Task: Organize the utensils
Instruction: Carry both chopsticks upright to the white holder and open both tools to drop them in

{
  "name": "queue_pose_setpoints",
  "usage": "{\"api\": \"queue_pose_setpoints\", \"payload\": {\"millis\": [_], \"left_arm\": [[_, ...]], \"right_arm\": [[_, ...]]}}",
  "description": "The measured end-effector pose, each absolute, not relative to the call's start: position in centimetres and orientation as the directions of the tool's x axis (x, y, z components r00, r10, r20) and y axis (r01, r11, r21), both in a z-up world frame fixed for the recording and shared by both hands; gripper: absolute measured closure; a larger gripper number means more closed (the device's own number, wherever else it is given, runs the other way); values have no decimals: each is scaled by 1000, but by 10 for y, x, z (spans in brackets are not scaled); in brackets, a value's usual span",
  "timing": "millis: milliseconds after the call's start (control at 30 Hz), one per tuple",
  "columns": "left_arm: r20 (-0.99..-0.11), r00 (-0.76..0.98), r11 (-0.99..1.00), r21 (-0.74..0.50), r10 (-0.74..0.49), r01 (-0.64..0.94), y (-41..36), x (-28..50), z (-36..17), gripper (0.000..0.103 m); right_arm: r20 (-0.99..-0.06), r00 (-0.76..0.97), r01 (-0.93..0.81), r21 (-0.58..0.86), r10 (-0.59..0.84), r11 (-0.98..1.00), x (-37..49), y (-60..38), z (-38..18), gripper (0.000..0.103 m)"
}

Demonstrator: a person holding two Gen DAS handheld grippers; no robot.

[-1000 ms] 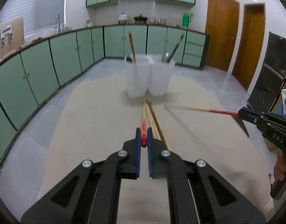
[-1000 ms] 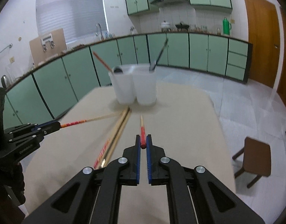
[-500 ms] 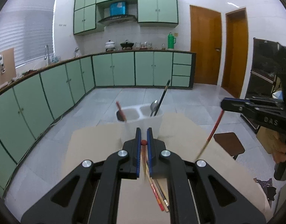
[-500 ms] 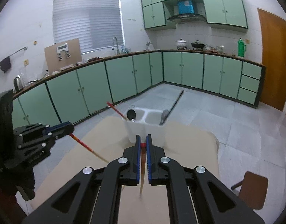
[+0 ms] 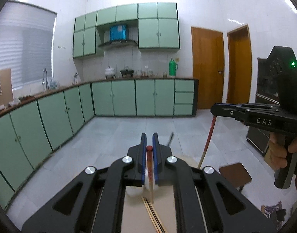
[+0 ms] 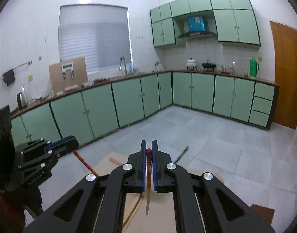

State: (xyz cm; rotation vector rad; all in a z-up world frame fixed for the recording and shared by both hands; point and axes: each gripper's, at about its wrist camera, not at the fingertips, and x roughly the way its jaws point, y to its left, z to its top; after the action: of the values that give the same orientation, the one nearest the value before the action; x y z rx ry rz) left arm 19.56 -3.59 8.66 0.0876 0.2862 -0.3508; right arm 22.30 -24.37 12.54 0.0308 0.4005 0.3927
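My left gripper (image 5: 149,141) is shut on a red-topped chopstick (image 5: 149,167) that hangs down toward the table. My right gripper (image 6: 148,145) is shut on another red-topped chopstick (image 6: 148,174), also hanging down. Each gripper shows in the other's view: the right one (image 5: 214,109) with its chopstick (image 5: 208,137), the left one (image 6: 74,141) with its chopstick (image 6: 84,162). The white utensil holder (image 5: 134,191) is mostly hidden under my left fingers; a dark handle (image 5: 170,138) sticks up from it. Several chopsticks (image 5: 154,215) lie on the beige table.
The beige table (image 6: 162,213) lies below both grippers. Green cabinets (image 6: 102,108) line the walls. A brown stool (image 5: 235,174) stands on the floor at the right. Loose chopsticks (image 6: 133,207) lie left of the right gripper.
Both grippers have risen and tilted upward with their chopsticks, which went from lying along the table to hanging down. The holder has dropped almost out of view.
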Motion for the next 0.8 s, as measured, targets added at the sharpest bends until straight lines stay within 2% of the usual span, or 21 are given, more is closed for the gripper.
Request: {"api": "queue_pose_setpoints", "payload": {"millis": [167,333,533,800], "left_arm": [[-260,922,948,62,-288,313,-43,235,99,98],[-247,933,958,57,-260,282,-47,278,98,98],[-239,939,964,29,-249,263,-47,314,88,98],[-323,913,965,-11,-250,261,-44,359,47,98]], "right_arm": [[-319,876,-347,104,361,932,261,-239,151,97],[-308,892,-320,87,331,943,299,-229,151,97],[-353,884,-301,75,308,951,339,-218,125,98],[-422,854,-289,99,303,952,369,-211,80,98]]}}
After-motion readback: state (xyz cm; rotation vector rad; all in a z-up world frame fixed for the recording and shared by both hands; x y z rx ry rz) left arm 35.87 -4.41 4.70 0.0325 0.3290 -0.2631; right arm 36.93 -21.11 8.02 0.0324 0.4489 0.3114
